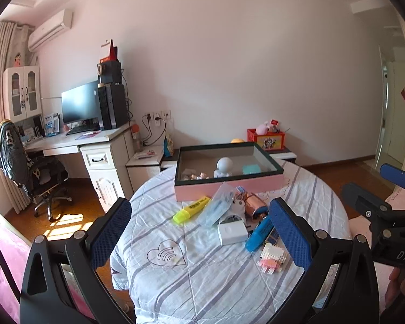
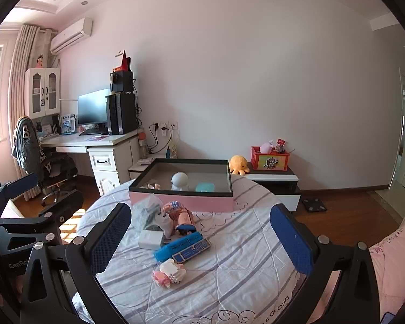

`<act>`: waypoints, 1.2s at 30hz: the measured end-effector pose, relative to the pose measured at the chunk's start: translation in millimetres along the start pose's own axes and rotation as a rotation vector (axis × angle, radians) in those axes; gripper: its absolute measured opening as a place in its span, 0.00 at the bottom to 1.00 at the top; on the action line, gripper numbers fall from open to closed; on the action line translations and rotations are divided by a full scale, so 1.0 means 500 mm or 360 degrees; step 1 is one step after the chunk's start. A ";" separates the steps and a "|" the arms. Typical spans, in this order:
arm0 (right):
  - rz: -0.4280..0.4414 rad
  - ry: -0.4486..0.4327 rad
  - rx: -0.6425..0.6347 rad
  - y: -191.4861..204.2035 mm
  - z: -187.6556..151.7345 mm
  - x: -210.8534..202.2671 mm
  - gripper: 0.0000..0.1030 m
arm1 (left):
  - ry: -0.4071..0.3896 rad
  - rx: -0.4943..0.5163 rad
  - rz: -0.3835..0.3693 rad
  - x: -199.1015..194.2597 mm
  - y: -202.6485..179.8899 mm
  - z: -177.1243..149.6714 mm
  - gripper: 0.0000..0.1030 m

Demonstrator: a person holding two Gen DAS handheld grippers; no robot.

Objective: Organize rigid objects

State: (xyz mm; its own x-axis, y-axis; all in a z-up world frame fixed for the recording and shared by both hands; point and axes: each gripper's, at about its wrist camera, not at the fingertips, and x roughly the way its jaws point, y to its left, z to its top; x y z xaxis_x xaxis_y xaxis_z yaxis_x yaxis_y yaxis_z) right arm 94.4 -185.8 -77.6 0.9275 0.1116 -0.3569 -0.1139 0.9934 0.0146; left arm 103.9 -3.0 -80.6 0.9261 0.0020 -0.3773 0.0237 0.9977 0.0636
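left wrist: left gripper (image 1: 199, 233) is being held wide open, nothing gripped | yellow highlighter (image 1: 191, 209) is being seen at 12 o'clock, near pink box (image 1: 224, 186) | right wrist: right gripper (image 2: 201, 236) is being held wide open, empty | blue highlighter (image 2: 176, 247) is being framed between its fingers, box at 12 o'clock

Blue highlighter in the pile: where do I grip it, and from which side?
Take the blue highlighter across its barrel near the middle, from above. It lies flat, its long axis running left-right in the right wrist view. The blue patterned box sits tight behind it, so one finger probably has to wedge between them. The right gripper is open.
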 end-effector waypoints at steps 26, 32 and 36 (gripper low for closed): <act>0.0379 0.0627 -0.0028 0.042 -0.207 0.272 0.52 | 0.0513 -0.0105 -0.0013 0.199 0.069 -0.132 1.00; 0.0363 0.0604 -0.0005 -0.008 -0.203 0.261 0.45 | 0.0504 -0.0097 -0.0057 0.235 0.044 -0.117 1.00; 0.0324 0.0579 0.0064 -0.052 -0.196 0.269 0.45 | 0.0490 -0.0032 -0.0058 0.278 0.015 -0.092 1.00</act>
State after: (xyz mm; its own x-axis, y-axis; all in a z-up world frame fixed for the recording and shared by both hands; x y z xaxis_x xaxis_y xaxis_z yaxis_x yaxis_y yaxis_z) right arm 187.4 -199.0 -217.4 0.7005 0.2962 -0.6493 -0.2614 0.9531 0.1527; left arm 215.2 7.8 -175.2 0.7670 -0.0164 -0.6415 0.0448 0.9986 0.0280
